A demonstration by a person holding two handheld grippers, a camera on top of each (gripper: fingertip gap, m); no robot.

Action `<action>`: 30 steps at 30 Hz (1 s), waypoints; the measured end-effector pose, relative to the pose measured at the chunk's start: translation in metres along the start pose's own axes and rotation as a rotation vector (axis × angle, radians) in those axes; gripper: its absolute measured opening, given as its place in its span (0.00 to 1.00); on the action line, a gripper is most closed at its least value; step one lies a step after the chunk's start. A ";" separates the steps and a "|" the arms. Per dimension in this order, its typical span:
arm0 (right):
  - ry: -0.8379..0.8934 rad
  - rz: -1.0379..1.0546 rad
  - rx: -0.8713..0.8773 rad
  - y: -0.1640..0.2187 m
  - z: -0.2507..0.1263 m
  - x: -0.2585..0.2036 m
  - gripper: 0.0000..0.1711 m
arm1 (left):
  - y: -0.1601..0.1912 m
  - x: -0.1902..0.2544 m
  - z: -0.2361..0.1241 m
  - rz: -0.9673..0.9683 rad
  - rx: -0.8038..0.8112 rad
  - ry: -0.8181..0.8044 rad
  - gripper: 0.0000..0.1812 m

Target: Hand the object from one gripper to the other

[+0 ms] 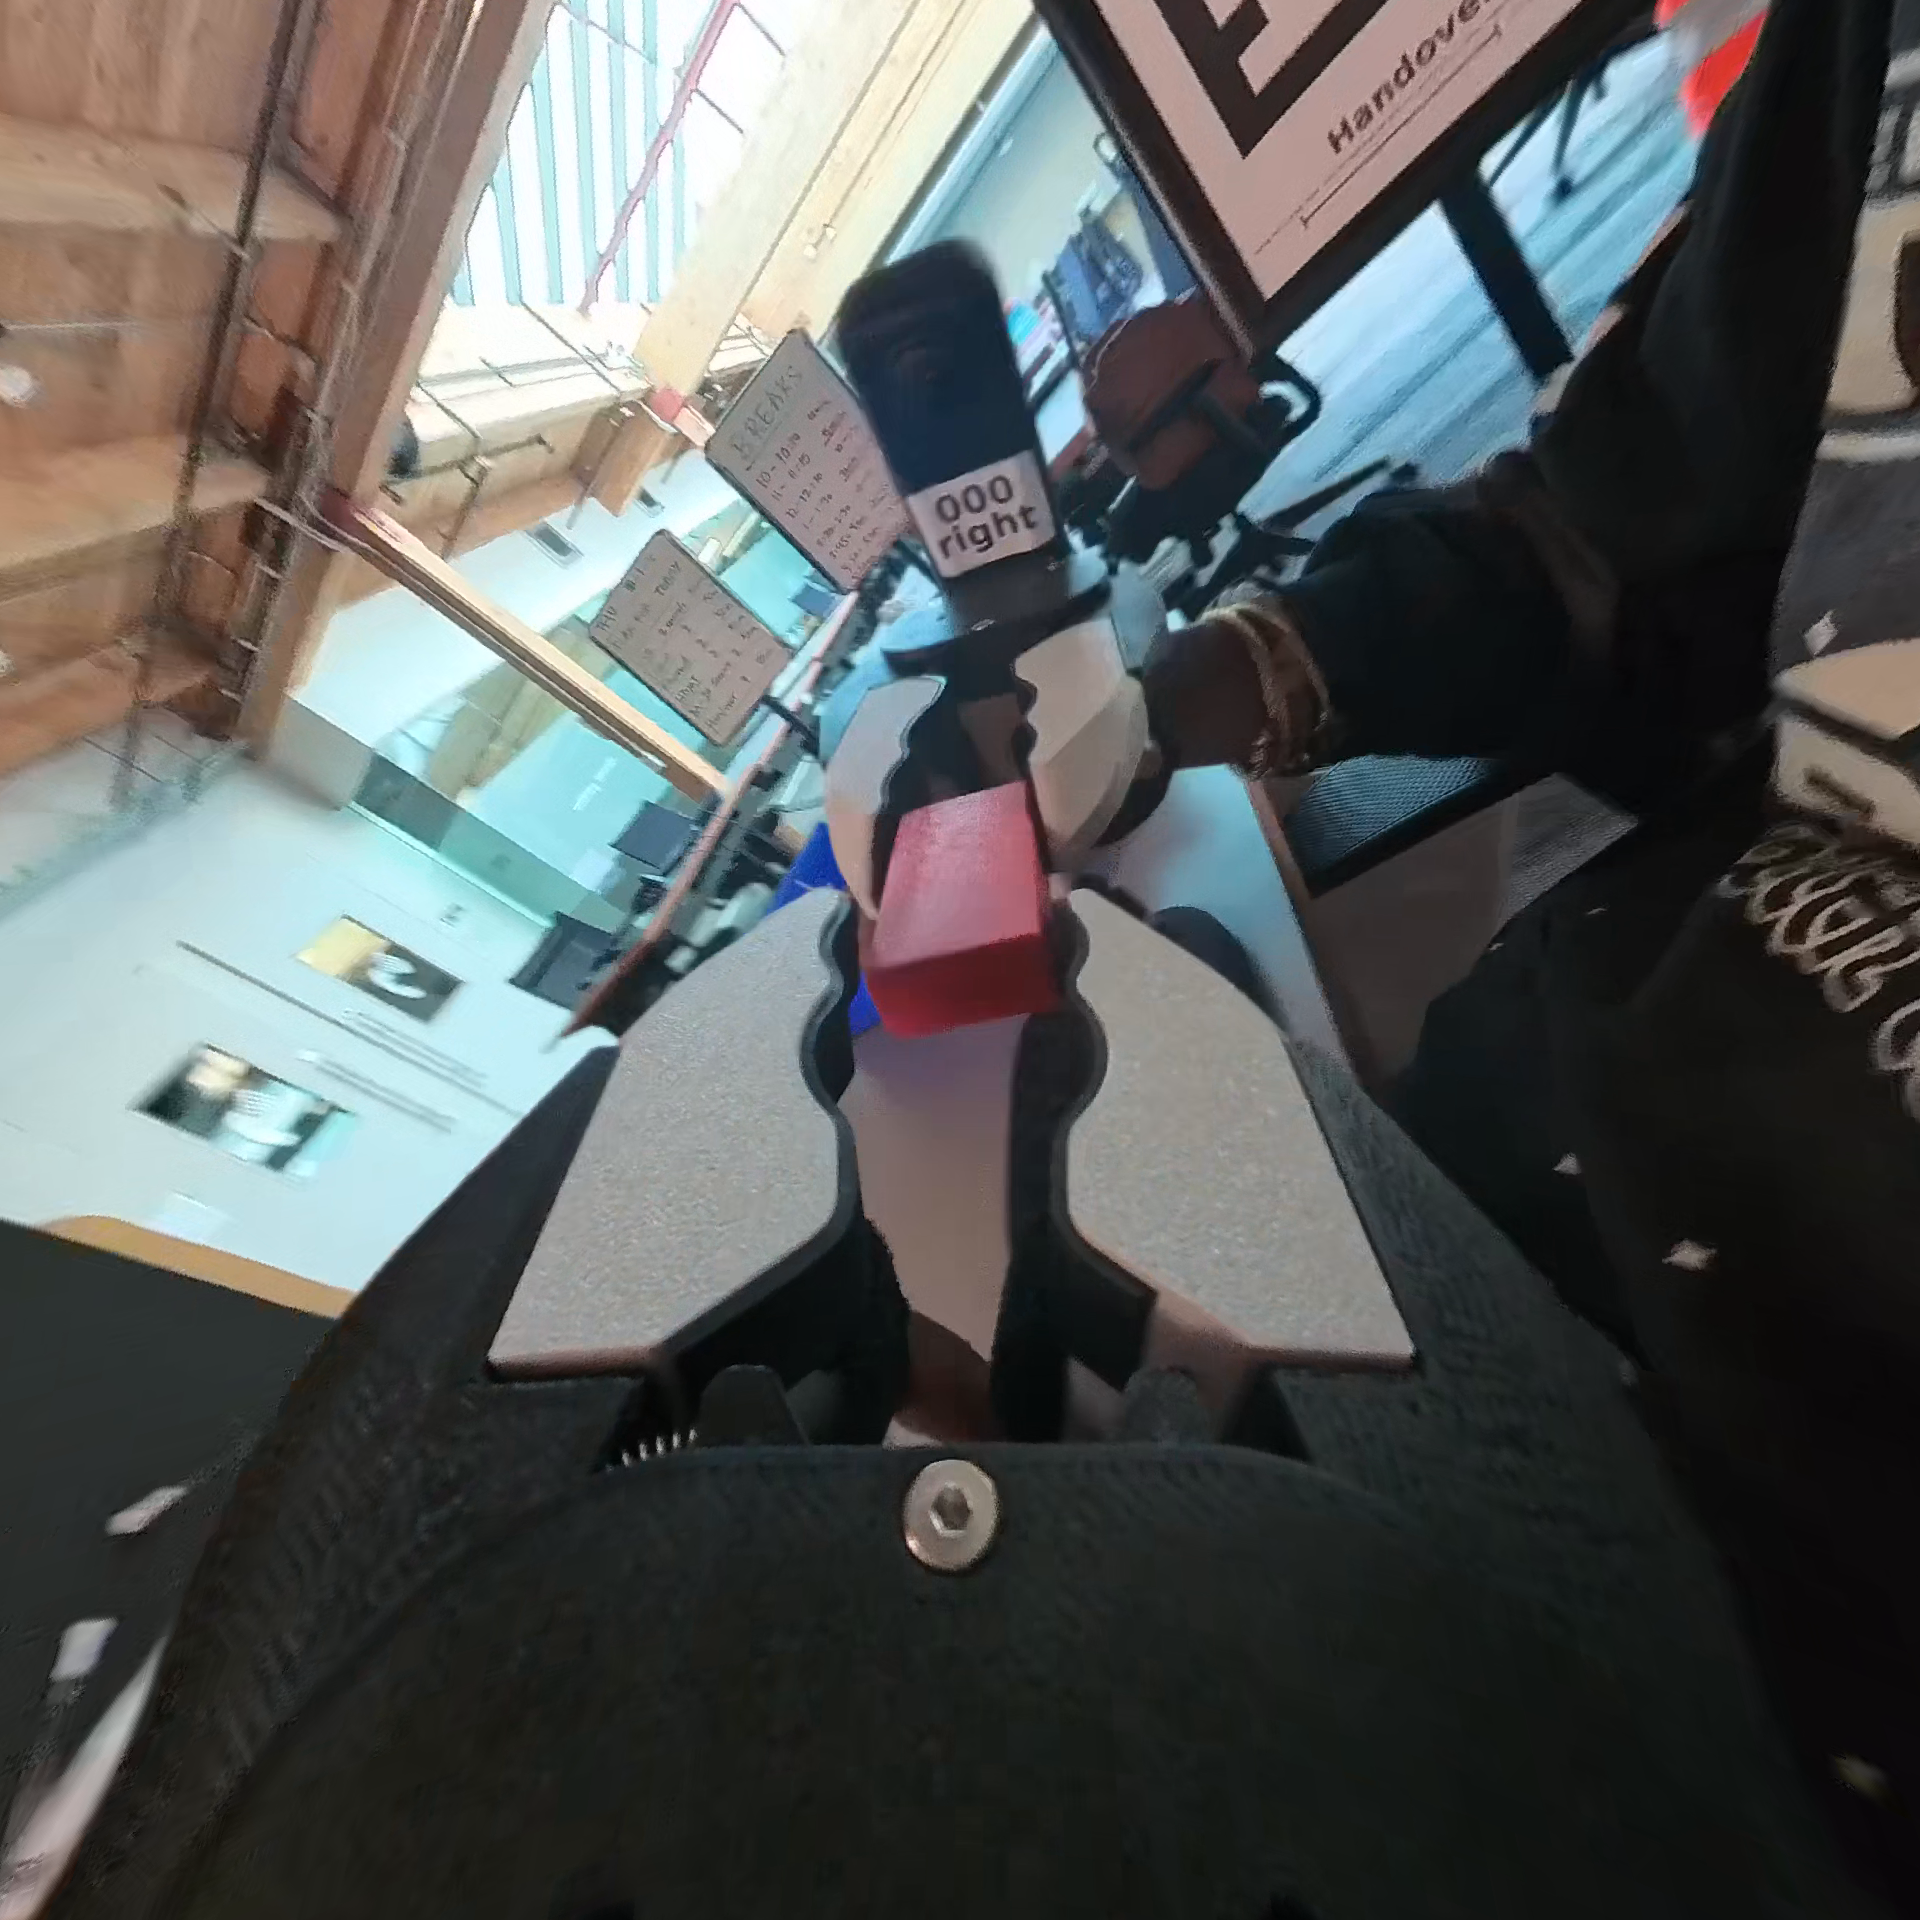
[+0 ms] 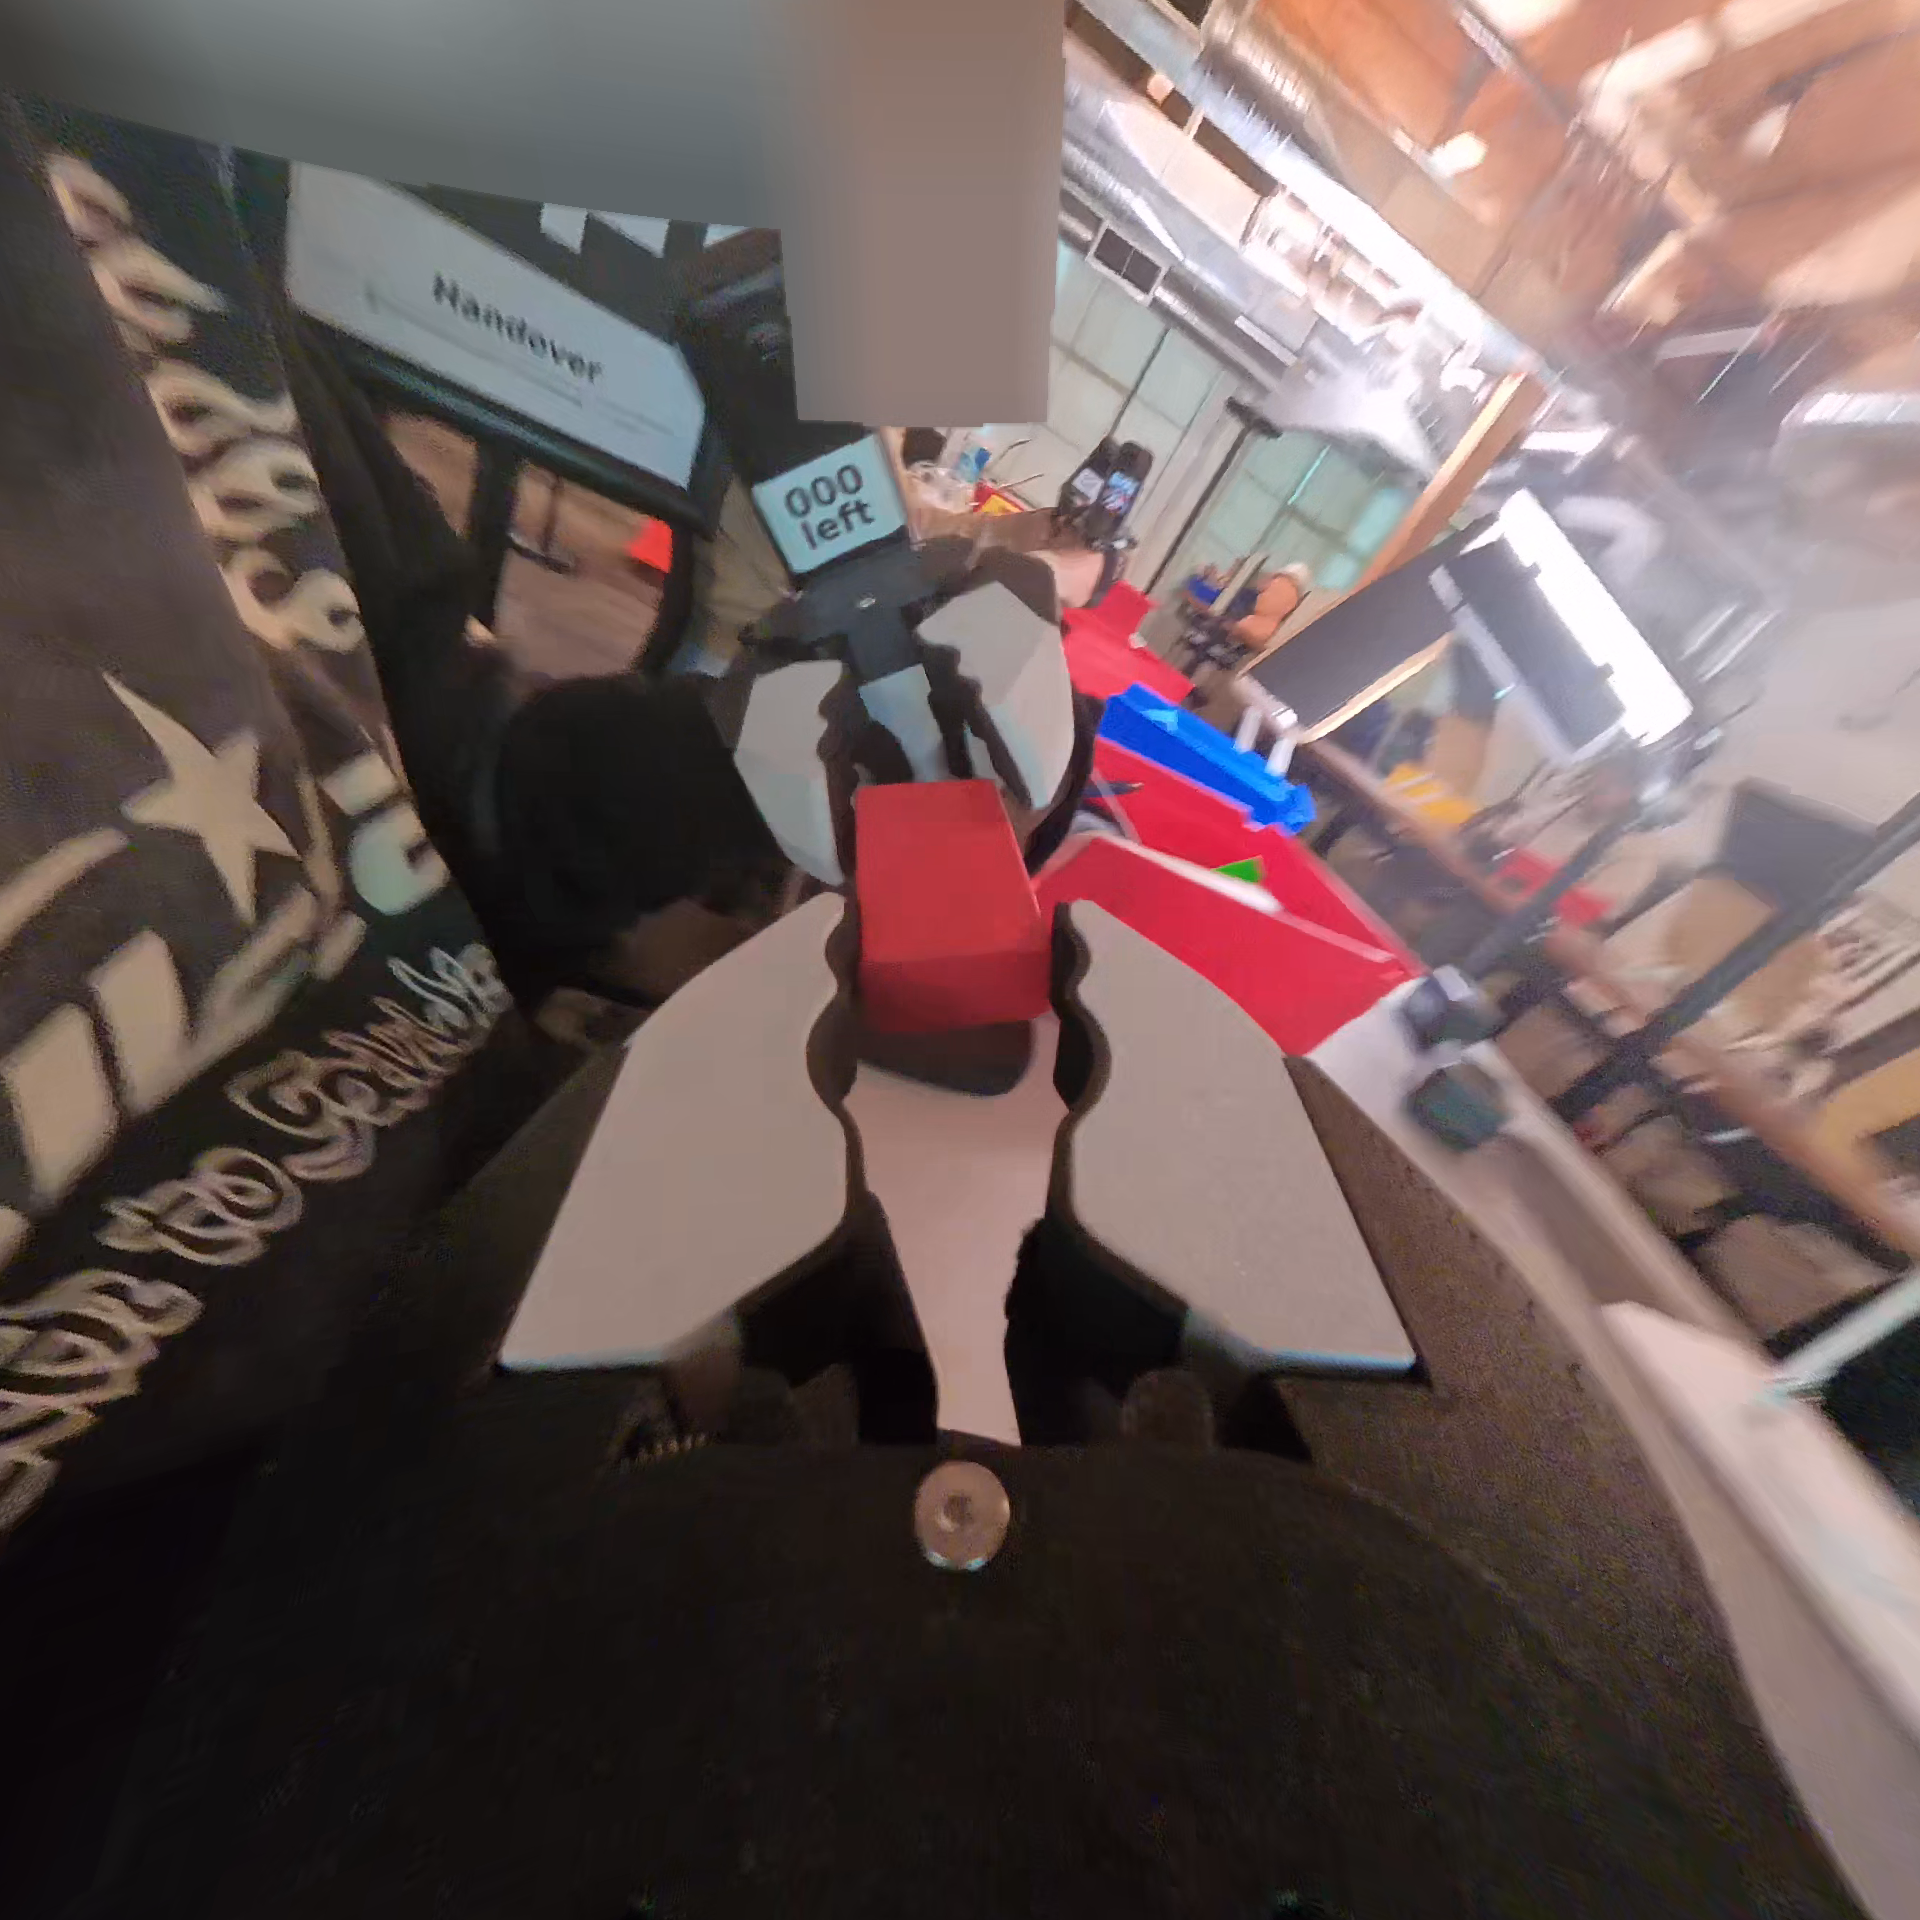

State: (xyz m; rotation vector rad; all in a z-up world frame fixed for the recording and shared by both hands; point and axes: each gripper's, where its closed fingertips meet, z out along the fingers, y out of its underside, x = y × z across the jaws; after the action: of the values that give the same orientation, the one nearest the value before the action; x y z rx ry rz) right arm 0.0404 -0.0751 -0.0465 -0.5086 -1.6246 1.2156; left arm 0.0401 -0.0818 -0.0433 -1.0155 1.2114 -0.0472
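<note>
A: Biggest thing in frame?
B: Left wrist view: the left gripper (image 1: 956,966) fills the lower half, black body, grey finger plates. Dark printed garment (image 1: 1766,1039) down the right edge, sleeve running to the upper right. Blurred workshop at left, two whiteboards (image 1: 758,551) upper centre, a white sign board (image 1: 1299,114) at top.
A: Right wrist view?
B: Same layout. Right gripper (image 2: 951,961) across the bottom, garment (image 2: 156,779) on the left edge, red bins (image 2: 1247,935) and a blue bin (image 2: 1205,764) right of centre, blurred desks beyond.
A: Block?
B: Red block (image 1: 961,914) dead centre in both views (image 2: 945,914), held in the air between the two grippers, which face each other tip to tip.
A: Finger state?
B: Left: tips pressed on both sides of the near end. Right: its tips likewise hug the block's sides in its own view. Each gripper shows in the other's view, fingers bracketing the far end. Both look clamped on it.
A: Anything smaller?
B: White label on each far gripper's handle (image 1: 982,520). Bracelets on the wrist (image 1: 1278,686) behind the right gripper.
</note>
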 end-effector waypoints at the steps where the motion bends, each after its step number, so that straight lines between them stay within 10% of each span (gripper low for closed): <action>1: -0.025 0.090 0.002 0.001 0.000 0.000 0.20 | 0.002 -0.001 0.000 0.077 -0.024 -0.029 0.22; 13: -0.182 0.615 0.037 0.007 -0.004 0.005 0.21 | 0.012 -0.006 0.002 0.372 -0.194 -0.109 0.10; 21: 0.089 -0.175 0.247 -0.026 -0.020 0.010 0.28 | 0.004 -0.008 -0.001 0.005 -0.051 -0.035 0.09; 30: 0.062 -0.303 0.064 -0.008 -0.008 -0.002 0.11 | 0.001 -0.001 0.002 -0.062 -0.010 0.013 0.09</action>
State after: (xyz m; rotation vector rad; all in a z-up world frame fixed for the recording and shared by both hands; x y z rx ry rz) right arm 0.0497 -0.0764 -0.0403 -0.2463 -1.5401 1.0113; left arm 0.0408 -0.0791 -0.0429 -1.0629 1.1933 -0.0963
